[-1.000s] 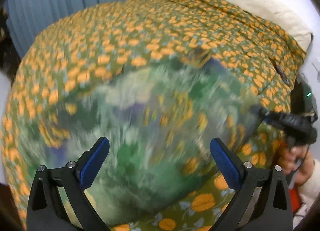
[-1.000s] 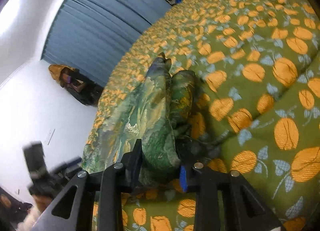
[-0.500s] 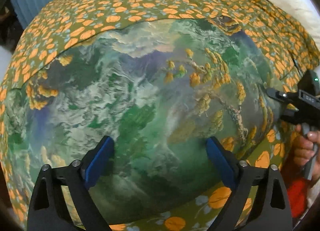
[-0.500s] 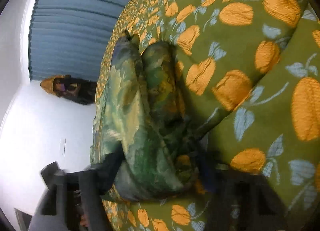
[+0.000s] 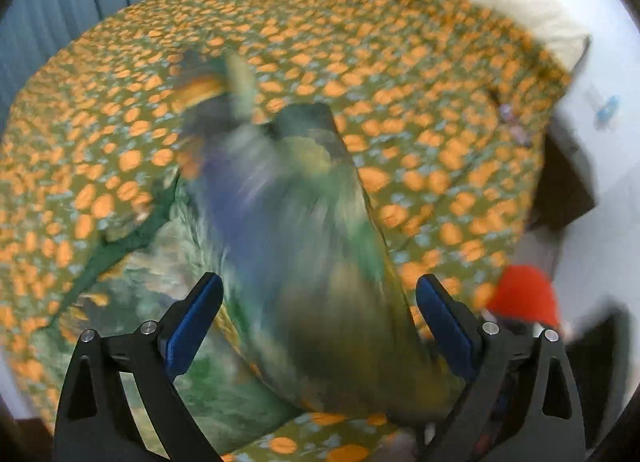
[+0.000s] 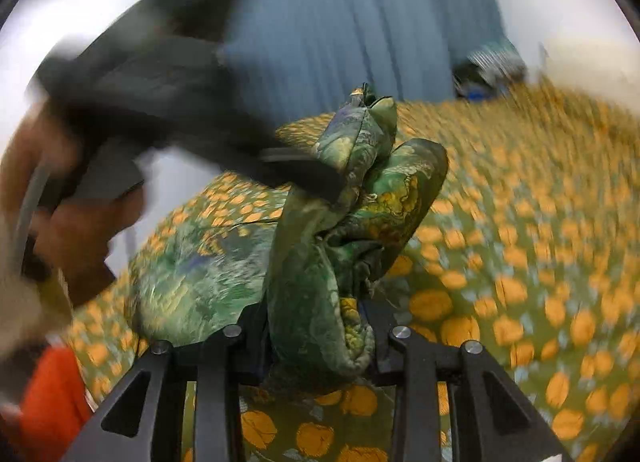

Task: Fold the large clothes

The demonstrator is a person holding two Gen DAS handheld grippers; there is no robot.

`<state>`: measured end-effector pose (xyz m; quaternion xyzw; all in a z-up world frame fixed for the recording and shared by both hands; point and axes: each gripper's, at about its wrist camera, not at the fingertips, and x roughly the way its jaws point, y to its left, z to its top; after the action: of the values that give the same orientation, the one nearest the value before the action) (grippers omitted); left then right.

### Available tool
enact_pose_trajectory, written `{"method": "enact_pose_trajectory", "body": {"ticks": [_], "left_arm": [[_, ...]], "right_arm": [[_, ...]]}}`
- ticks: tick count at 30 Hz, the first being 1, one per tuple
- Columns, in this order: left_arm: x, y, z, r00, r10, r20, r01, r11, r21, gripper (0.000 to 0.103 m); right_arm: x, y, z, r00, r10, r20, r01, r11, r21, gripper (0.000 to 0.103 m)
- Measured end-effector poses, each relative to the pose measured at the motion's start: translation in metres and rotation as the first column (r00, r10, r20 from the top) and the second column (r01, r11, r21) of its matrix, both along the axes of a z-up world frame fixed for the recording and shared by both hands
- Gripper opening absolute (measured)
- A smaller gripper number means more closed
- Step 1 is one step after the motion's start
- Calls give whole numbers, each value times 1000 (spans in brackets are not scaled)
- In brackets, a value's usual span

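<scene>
Green painterly-print garment [image 6: 320,294] is bunched between the closed right tongs [image 6: 320,346], raised over the bed's orange-flowered bedspread [image 6: 520,262]. Left tongs [image 5: 316,326] gape wide, gripping nothing, with the blurred cloth [image 5: 304,246] spread beyond them on the bed.

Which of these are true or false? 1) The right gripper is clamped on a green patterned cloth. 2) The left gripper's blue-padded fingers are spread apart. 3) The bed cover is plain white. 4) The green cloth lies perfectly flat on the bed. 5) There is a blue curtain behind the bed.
1) True: the right gripper is shut on a bunched fold of the green cloth.
2) True: the left gripper is open, with its pads wide apart.
3) False: the bed cover is olive green with orange fruit.
4) False: the cloth is gathered and lifted into thick folds.
5) True: a blue curtain hangs behind the bed.
</scene>
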<state>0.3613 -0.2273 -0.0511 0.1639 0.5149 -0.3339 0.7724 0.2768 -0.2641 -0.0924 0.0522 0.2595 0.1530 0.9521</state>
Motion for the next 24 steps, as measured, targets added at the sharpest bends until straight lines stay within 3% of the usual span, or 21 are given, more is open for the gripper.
{"method": "enact_pose_trajectory", "body": {"ticks": [5, 6, 7, 9, 10, 11, 13, 15, 19, 24], "left_arm": [[-1, 8, -24, 996, 57, 75, -72, 975, 210, 97], [-4, 12, -25, 995, 53, 89, -72, 971, 229, 86], [-4, 17, -29, 994, 56, 96, -78, 966, 245, 61], [2, 29, -31, 995, 91, 35, -96, 977, 191, 38], [4, 36, -30, 994, 108, 16, -109, 981, 163, 33], [5, 40, -26, 993, 114, 13, -115, 983, 143, 31], [6, 51, -19, 991, 131, 8, -131, 985, 114, 29], [10, 70, -12, 988, 152, -3, -151, 986, 75, 29], [19, 121, -4, 976, 215, -42, -217, 976, -26, 29], [23, 197, -11, 949, 297, -109, -309, 943, -121, 29]], "right_arm": [[-25, 55, 8, 988, 117, 100, -93, 970, -223, 35], [-31, 62, 9, 986, 128, 104, -100, 967, -236, 35], [-32, 65, 9, 985, 139, 103, -112, 965, -238, 35], [-33, 66, 8, 983, 154, 100, -127, 963, -237, 35], [-34, 64, 8, 983, 156, 97, -130, 963, -234, 35], [-34, 61, 8, 983, 158, 95, -133, 965, -226, 36], [-37, 60, 15, 981, 166, 105, -142, 969, -203, 51], [-46, 55, 22, 975, 187, 117, -167, 974, -156, 57], [-53, 41, 28, 977, 190, 100, -186, 981, -51, 58], [-33, 34, 29, 993, 108, 50, -108, 994, 4, 58]]}}
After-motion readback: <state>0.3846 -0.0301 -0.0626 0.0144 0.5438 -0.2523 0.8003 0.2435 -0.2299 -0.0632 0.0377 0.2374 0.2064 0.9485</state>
